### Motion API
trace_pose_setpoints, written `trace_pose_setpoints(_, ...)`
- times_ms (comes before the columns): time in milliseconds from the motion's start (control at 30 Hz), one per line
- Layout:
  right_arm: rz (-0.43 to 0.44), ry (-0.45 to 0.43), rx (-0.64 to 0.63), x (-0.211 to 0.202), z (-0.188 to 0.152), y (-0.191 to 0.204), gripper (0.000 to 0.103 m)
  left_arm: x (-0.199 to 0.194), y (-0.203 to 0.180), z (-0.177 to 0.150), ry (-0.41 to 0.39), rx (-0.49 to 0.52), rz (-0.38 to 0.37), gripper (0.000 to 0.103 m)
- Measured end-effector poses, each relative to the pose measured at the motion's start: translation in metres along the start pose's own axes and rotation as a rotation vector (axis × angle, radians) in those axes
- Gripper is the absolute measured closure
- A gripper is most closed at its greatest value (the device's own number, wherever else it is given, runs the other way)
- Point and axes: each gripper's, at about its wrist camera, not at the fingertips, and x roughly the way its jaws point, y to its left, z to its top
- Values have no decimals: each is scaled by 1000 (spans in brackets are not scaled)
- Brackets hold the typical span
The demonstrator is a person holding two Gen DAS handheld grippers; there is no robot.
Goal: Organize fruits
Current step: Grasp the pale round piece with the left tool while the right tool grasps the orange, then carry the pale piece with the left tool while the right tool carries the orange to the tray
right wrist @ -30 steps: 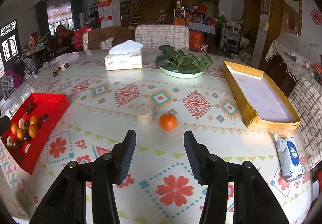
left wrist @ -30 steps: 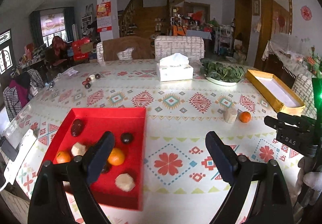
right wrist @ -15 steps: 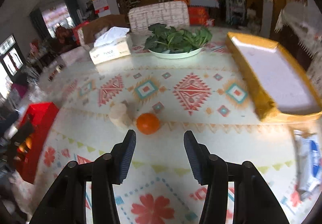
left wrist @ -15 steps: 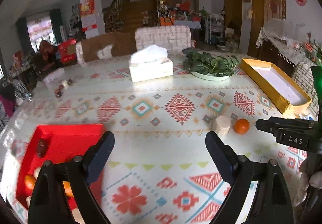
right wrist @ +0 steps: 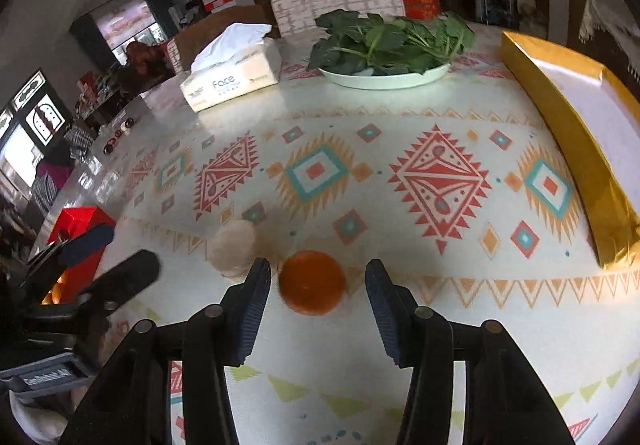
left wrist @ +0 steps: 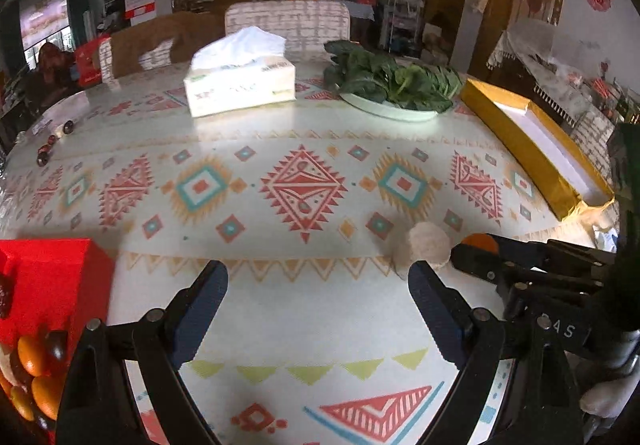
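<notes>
An orange lies on the patterned tablecloth between the fingers of my right gripper. Its jaws are closing, and a thin gap still shows on each side of the fruit. A beige, rough-skinned round fruit sits just left of the orange, touching nothing. My left gripper stands wide open over bare cloth, its right fingertip just below the beige fruit. In the left wrist view the right gripper's fingers hide most of the orange. The red tray at the left holds several oranges and dark fruits.
A tissue box and a white plate of leafy greens stand at the back of the table. A long gold tray with a white inside lies along the right edge. Chairs stand behind the table. Small dark fruits lie far left.
Both grippers came forward and down toward the two loose fruits. The left view swung right, off the red tray. The right jaws narrowed, and the orange now lies between them.
</notes>
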Motion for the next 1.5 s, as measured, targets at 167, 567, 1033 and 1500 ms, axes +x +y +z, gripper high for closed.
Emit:
trace_pose_setpoints(167, 17, -32, 50, -10, 0, -13, 67, 13, -11, 0, 13, 15, -35, 12)
trace_pose_setpoints(567, 34, -52, 196, -20, -2, -53, 67, 32, -71, 10, 33, 189, -109, 16)
trace_pose_setpoints(1033, 23, -50, 156, -16, -3, -45, 67, -11, -29, -3, 4, 88, -62, 67)
trace_pose_setpoints(1500, 215, -59, -27, -39, 1, 78, 67, -147, 149, -63, -166, -243, 114, 67)
